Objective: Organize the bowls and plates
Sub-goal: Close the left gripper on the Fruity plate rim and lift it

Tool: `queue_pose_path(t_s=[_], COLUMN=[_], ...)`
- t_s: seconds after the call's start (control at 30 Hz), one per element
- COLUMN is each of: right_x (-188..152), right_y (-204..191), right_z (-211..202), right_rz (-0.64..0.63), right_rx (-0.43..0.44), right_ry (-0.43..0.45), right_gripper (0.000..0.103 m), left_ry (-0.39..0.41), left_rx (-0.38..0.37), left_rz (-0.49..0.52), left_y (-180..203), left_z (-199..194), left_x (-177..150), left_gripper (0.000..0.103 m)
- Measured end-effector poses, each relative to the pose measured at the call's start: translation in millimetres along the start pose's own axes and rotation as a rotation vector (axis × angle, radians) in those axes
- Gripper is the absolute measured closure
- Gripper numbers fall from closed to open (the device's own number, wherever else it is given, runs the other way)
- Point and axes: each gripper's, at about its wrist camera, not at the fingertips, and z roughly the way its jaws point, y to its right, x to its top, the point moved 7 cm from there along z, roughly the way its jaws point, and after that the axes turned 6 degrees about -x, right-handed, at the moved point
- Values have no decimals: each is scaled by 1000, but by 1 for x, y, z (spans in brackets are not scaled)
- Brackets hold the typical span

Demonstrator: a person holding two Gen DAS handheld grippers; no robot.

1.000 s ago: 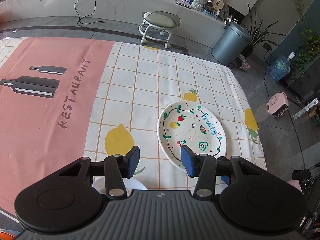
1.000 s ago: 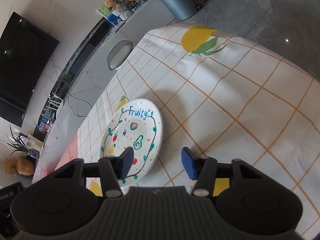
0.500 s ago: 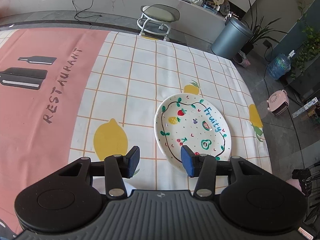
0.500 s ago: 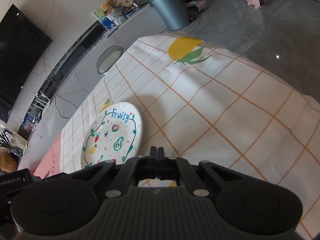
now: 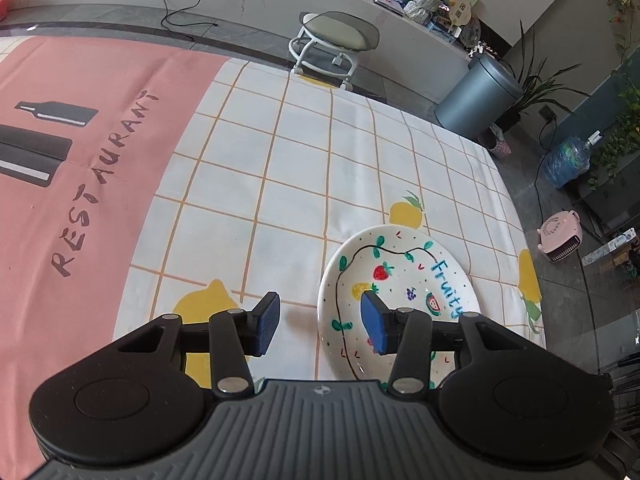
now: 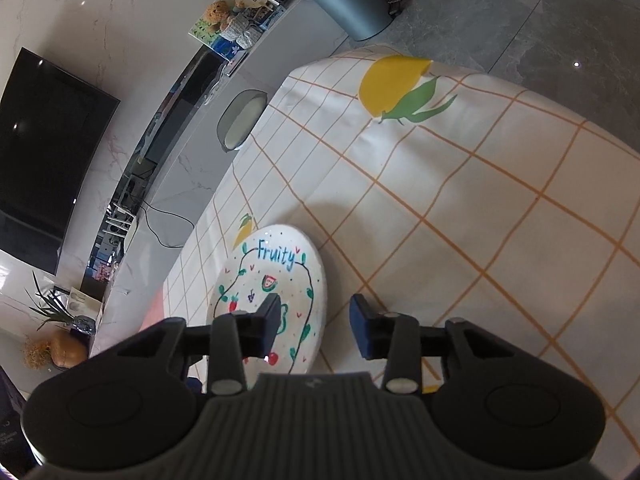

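A white plate [image 5: 400, 280] painted with fruit and the word "Fruity" lies flat on the checked lemon tablecloth. My left gripper [image 5: 320, 322] is open and empty, hovering over the plate's near left rim, its right pad above the plate. In the right wrist view the plate [image 6: 276, 280] sits lower left. My right gripper [image 6: 316, 324] is open and empty, straddling the plate's right rim from above.
The tablecloth has a pink "RESTAURANT" panel [image 5: 80, 184] on the left. The table's right edge [image 5: 520, 216] lies just beyond the plate. On the floor stand a stool [image 5: 334, 46], a grey bin [image 5: 476, 100] and a pink heater [image 5: 560, 236].
My right gripper shut half a second ago and has opened again, now closer to the plate's rim. My left gripper stayed open and shifted so its right pad is over the plate.
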Motion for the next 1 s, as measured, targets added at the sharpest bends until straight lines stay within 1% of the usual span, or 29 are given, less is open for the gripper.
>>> queue_pose_path(t_s=[0.03, 0.07, 0.1, 0.13, 0.17, 0.2, 0.23, 0.27, 0.4, 0.5, 0.53, 0.57, 0.67, 0.7, 0.8, 0.87, 0.9, 0.93, 0.97, 1.0], right_x=[-1, -2, -3, -4, -4, -5, -5, -6, -10, -18, -21, -22, -21, -19, -16, -15, -15, -16, -16, -17], right_y=[-1, -2, -2, -2, -2, -1, 0, 2, 12, 22, 26, 28, 36, 37, 43, 46, 47, 49, 50, 51], right_z=[2, 3, 4, 6, 6, 6, 6, 5, -7, -22, -25, -26, -25, -24, -19, -14, -13, -12, -12, -12], right_rz=[4, 5, 7, 10, 14, 12, 7, 6, 25, 37, 42, 47, 87, 100, 171, 209, 225, 237, 248, 249], right_rx=[1, 3, 7, 11, 5, -2, -10, -6, -19, -28, -23, -8, 49, 70, 123, 160, 177, 183, 178, 175], right_ry=[-4, -6, -7, -13, -7, -4, -4, -7, -2, 7, 4, -2, -20, -27, -49, -50, -51, -54, -58, -59], right_gripper=[74, 76, 80, 84, 87, 93, 99, 99, 100, 100, 97, 96, 94, 91, 91, 91, 92, 97, 100, 102], left_ry=[-6, -7, -1, -6, -13, -17, -17, -21, -54, -50, -36, -25, 1, 3, 21, 39, 40, 40, 37, 33], left_rx=[-3, -8, -14, -14, -15, -22, -19, -15, -16, -5, -12, -21, -73, -80, -88, -92, -90, -84, -71, -70], left_rz=[-2, 0, 7, 13, 12, 3, -4, -10, -59, -48, -35, -35, -113, -121, -63, -51, -52, -52, -48, -48], left_y=[0, 0, 2, 2, 3, 3, 3, 3, 5, 8, 9, 8, 3, 3, 8, 8, 7, 7, 6, 7], left_z=[3, 4, 5, 6, 7, 7, 6, 4, -5, -10, -10, -10, -8, -7, -3, -1, -2, -2, -2, -2], left_x=[-1, -1, -2, -2, -4, -6, -7, -9, -26, -39, -40, -40, -36, -34, -31, -31, -32, -32, -32, -32], left_gripper=[61, 66, 74, 79, 87, 89, 89, 90, 92, 91, 91, 89, 82, 81, 79, 79, 81, 86, 90, 91])
